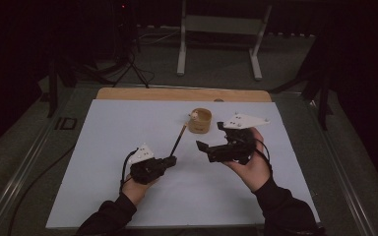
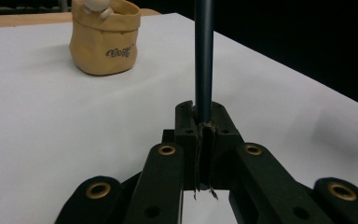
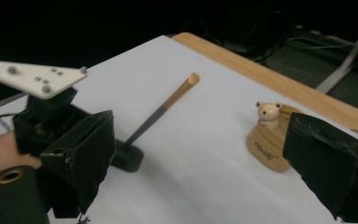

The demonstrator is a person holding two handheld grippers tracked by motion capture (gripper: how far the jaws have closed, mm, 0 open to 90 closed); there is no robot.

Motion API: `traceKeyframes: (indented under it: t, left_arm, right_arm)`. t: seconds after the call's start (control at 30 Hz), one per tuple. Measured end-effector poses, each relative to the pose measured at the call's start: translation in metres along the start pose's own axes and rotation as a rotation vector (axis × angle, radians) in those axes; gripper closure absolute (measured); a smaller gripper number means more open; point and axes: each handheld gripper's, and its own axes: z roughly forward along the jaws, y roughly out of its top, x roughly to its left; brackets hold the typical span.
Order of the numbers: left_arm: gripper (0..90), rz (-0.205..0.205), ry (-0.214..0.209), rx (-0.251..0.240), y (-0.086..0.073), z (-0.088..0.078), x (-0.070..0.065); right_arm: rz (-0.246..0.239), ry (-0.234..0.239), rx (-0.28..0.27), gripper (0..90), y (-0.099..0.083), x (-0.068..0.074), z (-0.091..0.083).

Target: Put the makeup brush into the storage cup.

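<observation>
A thin pencil-like stick [image 1: 179, 139], dark along its shaft and tan at the far end, juts from my left gripper [image 1: 170, 161], which is shut on its lower end. In the left gripper view the closed jaws [image 2: 204, 126] clamp the dark shaft [image 2: 203, 60], which rises straight up. A tan cup-shaped holder [image 1: 200, 120] with a small bear figure on its rim stands just past the stick's tip. My right gripper [image 1: 210, 136] hovers open to the right of the stick, near the holder. The right gripper view has its jaws [image 3: 203, 144] wide apart, with the stick [image 3: 168, 105] and holder [image 3: 268, 144] between them.
A white sheet [image 1: 108, 147] covers the table, with a wooden edge [image 1: 177, 94] at the far side. A metal stand [image 1: 221, 29] and cables sit on the dark floor beyond. Both forearms in black sleeves enter from the near edge.
</observation>
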Motion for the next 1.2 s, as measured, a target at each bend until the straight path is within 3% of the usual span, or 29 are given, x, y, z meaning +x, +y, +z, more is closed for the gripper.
traceKeyframes:
  t: [0.13,0.3,0.4,0.83,1.03,1.2]
  left_arm:
    - [86.5,0.016,0.002,-0.016,0.001,-0.001,-0.002]
    - [86.5,0.013,-0.003,-0.018,0.001,-0.002,-0.001]
    - [86.4,0.011,-0.001,-0.021,0.001,-0.002,0.000]
    - [86.5,0.000,0.001,-0.032,0.002,-0.004,0.001]
    - [86.5,-0.012,-0.006,-0.034,0.002,-0.004,0.002]
    - [86.4,-0.007,-0.007,-0.035,0.002,-0.004,0.001]
  right_arm:
    - [0.071,-0.026,-0.026,9.9,0.003,0.003,0.010]
    - [0.163,-0.037,-0.054,15.4,0.004,0.010,0.021]
    - [0.209,-0.049,-0.042,22.7,0.004,0.015,0.030]
    - [0.472,-0.023,-0.058,40.4,-0.004,0.019,0.064]
    - [0.511,-0.007,-0.053,47.1,-0.007,0.021,0.076]
    - [0.528,-0.032,-0.071,55.2,-0.005,0.021,0.081]
